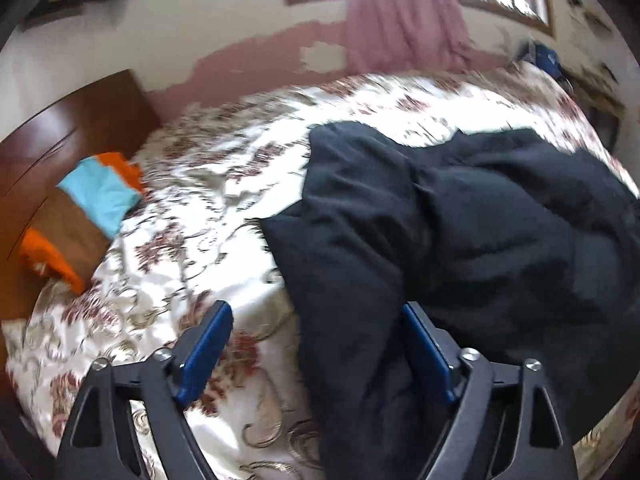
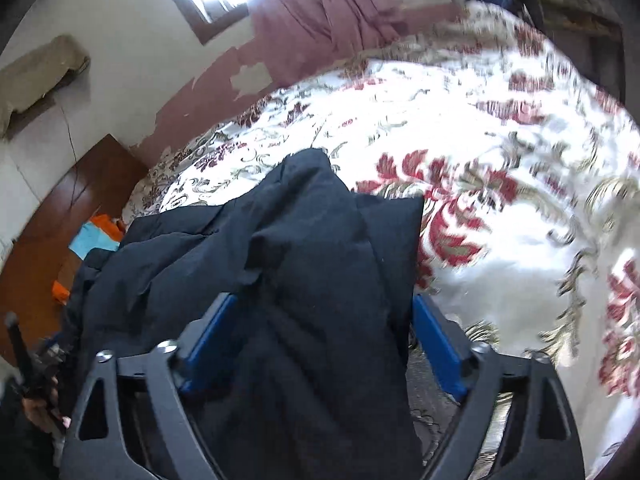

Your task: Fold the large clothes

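A large black garment (image 1: 460, 216) lies bunched on the flowered bedspread (image 1: 200, 184). In the left wrist view my left gripper (image 1: 316, 314) stands open. The garment's near left edge runs between its blue pads (image 1: 208, 348), close to the right one, and the left pad is over bare bedspread. In the right wrist view the same black garment (image 2: 312, 248) is folded into a thick strip that runs between the blue pads (image 2: 436, 340) of my right gripper (image 2: 325, 302). The jaws stand wide and loose around the cloth, and a fold drapes over the left pad's tip.
A wooden headboard (image 1: 60, 128) stands at the left, with blue and orange folded clothes (image 1: 100, 196) beside it. A pink curtain (image 1: 400, 24) hangs at the window behind the bed. A hand on the other gripper (image 2: 36, 380) shows at the lower left of the right wrist view.
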A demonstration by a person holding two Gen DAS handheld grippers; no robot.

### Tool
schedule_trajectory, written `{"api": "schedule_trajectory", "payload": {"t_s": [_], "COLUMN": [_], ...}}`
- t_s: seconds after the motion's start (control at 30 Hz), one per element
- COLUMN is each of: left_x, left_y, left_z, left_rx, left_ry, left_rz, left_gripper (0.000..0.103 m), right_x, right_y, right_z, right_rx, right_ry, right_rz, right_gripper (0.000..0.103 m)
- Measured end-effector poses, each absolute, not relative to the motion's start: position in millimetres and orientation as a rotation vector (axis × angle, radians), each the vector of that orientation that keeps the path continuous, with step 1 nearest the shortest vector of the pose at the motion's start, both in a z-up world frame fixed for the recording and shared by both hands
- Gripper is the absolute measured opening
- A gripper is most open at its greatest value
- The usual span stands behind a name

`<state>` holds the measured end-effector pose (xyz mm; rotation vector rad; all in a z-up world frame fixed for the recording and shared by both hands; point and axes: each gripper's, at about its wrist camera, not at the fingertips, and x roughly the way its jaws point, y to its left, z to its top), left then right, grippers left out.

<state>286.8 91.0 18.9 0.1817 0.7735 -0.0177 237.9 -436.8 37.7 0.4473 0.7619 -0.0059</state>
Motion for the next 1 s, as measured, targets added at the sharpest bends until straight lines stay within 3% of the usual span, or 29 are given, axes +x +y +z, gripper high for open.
{"api": "schedule_trajectory", "payload": {"t_s": [0.2,0.43,1.0], "left_x": [254.9,233.8,129.5], "left_y": [117.6,110.9,29.7], "left_z": [33.2,25.7,80.4], "left_rx": [-0.042,-0.191,-0.139], "left_ry": [0.68,0.769,0.394], "left_rz": [0.039,0.012,0.008], "left_gripper": [0.099,0.1,0.103], "right_x": [207.6,193.4,102.9], "right_y": [-398.7,-364.0,-308.6], "right_z": [75.3,103.9,146.1], "right_rx": [0.261,0.184,0.13], "right_ry": [0.617,0.541,0.301], "right_rz": [-0.007,0.032,0.093], "right_gripper": [0.099,0.099,0.101]}}
